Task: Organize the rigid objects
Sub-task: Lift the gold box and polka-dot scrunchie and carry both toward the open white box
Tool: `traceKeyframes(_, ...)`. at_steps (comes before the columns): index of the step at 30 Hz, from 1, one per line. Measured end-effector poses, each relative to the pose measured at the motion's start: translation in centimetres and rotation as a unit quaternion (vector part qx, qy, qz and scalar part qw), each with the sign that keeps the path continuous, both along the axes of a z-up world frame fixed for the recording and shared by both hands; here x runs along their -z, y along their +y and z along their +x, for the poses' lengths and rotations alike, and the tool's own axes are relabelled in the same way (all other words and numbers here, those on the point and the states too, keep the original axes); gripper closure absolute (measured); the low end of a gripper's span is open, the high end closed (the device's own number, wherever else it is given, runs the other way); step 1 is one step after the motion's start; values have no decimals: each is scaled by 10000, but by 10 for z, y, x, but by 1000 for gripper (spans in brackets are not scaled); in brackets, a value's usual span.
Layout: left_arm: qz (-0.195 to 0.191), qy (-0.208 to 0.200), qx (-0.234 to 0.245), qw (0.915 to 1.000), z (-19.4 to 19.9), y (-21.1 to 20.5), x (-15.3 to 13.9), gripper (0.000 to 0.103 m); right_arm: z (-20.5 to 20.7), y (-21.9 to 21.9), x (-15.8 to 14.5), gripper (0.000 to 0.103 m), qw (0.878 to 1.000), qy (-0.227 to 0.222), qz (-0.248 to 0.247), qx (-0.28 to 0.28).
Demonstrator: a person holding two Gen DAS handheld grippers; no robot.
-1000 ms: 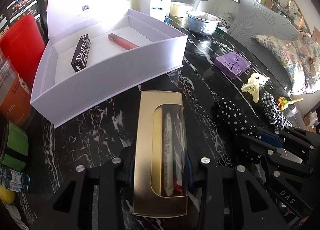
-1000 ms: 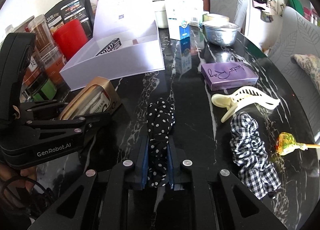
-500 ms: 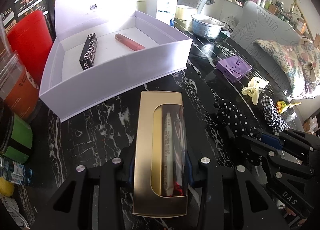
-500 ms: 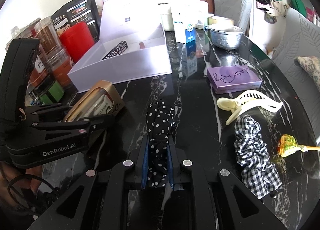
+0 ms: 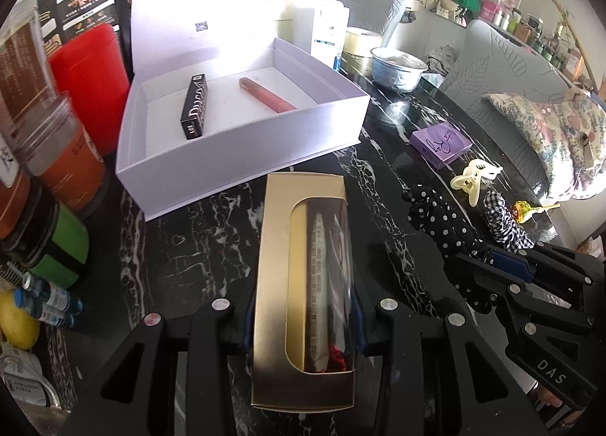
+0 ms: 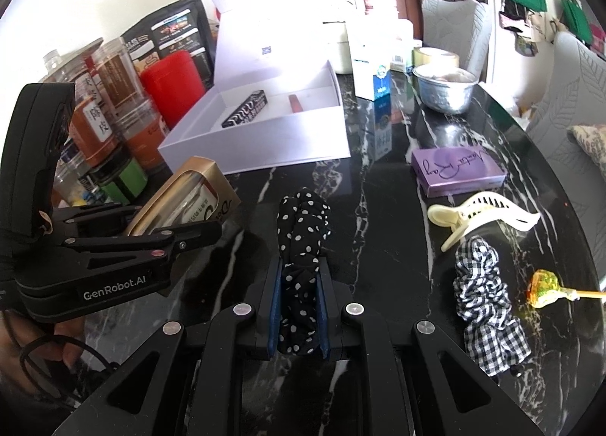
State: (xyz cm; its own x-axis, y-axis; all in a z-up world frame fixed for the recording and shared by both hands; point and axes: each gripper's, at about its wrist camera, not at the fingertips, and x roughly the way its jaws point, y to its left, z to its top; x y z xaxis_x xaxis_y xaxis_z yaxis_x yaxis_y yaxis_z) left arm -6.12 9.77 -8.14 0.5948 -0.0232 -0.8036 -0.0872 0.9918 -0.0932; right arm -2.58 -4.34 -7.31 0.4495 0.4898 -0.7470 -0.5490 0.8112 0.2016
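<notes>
My left gripper is shut on a gold windowed box with a tube inside, held above the black marble table. Just beyond it stands an open white box holding a black carton and a pink tube. My right gripper is shut on a black polka-dot scrunchie. In the right wrist view the left gripper with the gold box sits to the left, and the white box lies beyond.
A purple box, cream hair claw, checked scrunchie and a lollipop lie on the right of the table. Jars and a red canister crowd the left edge. A metal bowl and milk carton stand at the back.
The left gripper has risen and drawn back a little with the gold box; the white box now shows more of its inside. The right gripper has kept its grip on the scrunchie.
</notes>
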Motion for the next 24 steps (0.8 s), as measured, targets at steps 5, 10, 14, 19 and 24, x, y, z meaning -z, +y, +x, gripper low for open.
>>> traceKeyframes(5, 48, -62, -49, 10000, -10, -2, -6, 65, -9, 2, -6, 87, 9999, -65, 56, -98)
traceKeyframes(10, 62, -130, -184, 9997, -21, -2, -11, 65, -19, 2, -10, 87, 9997, -110, 97, -200)
traceKeyframes(14, 11, -208, -283, 9994, -31, -1, -15, 65, -26, 2, -14, 87, 9994, -136, 164, -264)
traceKeyframes(19, -23, -298, -350, 9989, -38, 3, -23, 65, -32, 6, -19, 87, 9989, -136, 223, -377)
traceKeyframes(24, -6, -435, -393, 9983, -34, 12, -38, 65, -30, 12, -32, 87, 9981, -224, 314, -479)
